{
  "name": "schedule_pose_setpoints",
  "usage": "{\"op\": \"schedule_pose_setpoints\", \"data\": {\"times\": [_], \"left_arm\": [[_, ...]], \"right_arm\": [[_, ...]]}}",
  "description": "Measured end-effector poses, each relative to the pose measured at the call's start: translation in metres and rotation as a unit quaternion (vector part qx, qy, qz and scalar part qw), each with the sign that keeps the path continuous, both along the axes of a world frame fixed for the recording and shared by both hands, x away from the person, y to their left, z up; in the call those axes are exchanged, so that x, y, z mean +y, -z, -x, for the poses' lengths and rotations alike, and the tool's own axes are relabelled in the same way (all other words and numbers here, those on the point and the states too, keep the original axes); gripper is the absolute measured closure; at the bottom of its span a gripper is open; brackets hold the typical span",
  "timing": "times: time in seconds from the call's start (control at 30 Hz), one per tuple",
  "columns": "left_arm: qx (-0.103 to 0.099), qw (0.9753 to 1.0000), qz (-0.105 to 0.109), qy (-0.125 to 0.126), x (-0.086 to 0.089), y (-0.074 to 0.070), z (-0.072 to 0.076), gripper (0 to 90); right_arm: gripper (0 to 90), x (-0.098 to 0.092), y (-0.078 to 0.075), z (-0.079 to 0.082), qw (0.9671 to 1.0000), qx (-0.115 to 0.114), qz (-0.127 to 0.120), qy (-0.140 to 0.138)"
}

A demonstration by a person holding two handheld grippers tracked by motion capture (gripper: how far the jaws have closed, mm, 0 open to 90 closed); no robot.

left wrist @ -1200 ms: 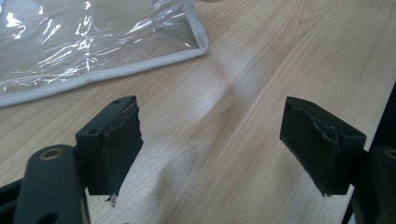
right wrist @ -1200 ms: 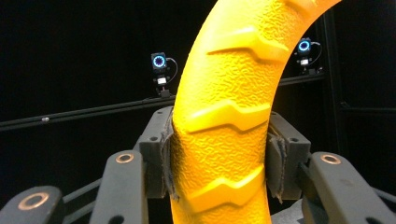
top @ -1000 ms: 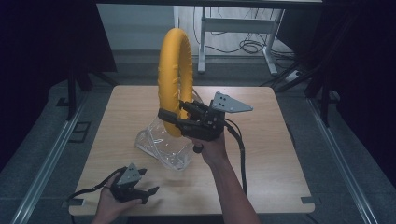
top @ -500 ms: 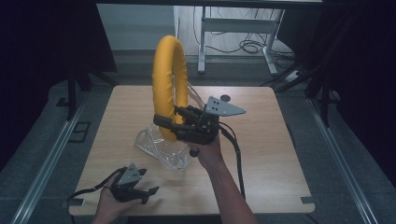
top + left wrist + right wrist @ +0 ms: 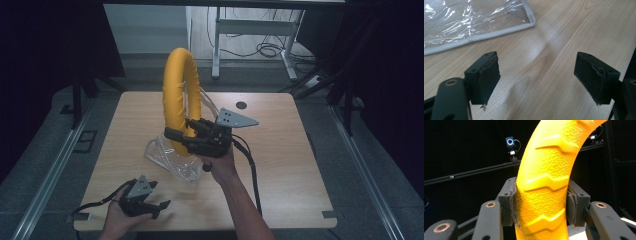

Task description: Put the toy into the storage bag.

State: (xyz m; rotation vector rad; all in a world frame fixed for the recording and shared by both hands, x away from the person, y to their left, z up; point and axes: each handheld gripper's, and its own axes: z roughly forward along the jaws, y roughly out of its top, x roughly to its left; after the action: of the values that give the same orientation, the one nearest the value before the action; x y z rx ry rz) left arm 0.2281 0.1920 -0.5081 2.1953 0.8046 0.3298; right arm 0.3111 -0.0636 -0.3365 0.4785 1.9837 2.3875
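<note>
The right gripper [image 5: 176, 134] is clamped on a yellow ring [image 5: 181, 95], a thick hoop of pebbled, rubber-like material with raised chevron ribs across its outer face. In the right gripper view the two black jaws press against opposite sides of the yellow ring [image 5: 544, 195], their frayed pads flush with its surface. In the high view the ring stands upright on edge above the middle of the tabletop [image 5: 290, 160], gripped at its lower arc, with its upper arc rising toward the far side.

Directly under the ring lies a clear plastic bag [image 5: 170, 160], crinkled and glossy, resting on the tabletop just left of the right hand [image 5: 220, 165]. In the left gripper view the clear plastic bag [image 5: 461, 22] shows a pale grey sewn hem along its rounded corner.

The left gripper [image 5: 157, 206] is held low at the near left corner of the tabletop, well apart from the ring. Its jaws stand wide apart with nothing between them, and their pads are worn and ragged at the edges. Under them is the tabletop [image 5: 554, 50], a light wood-grain laminate with a dull sheen.

A grey three-cornered plate [image 5: 235, 119] with flat faces and small holes sits on top of the right gripper.
</note>
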Motion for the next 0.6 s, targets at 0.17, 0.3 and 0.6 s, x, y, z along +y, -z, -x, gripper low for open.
{"op": "schedule_pose_setpoints", "data": {"times": [0.17,0.3,0.6], "left_arm": [[0.0,1.0,-0.003,0.001,0.0,0.0,0.0,20.2],[0.0,1.0,-0.004,0.002,0.0,0.0,0.0,20.2],[0.0,1.0,-0.004,0.001,0.0,0.001,0.001,20.2]], "right_arm": [[50.4,0.003,0.008,-0.002,1.0,0.006,0.002,-0.003],[50.4,0.004,0.014,-0.003,0.9999,0.013,0.004,-0.006],[50.4,0.006,0.025,-0.005,0.9997,0.022,0.01,-0.005]]}}
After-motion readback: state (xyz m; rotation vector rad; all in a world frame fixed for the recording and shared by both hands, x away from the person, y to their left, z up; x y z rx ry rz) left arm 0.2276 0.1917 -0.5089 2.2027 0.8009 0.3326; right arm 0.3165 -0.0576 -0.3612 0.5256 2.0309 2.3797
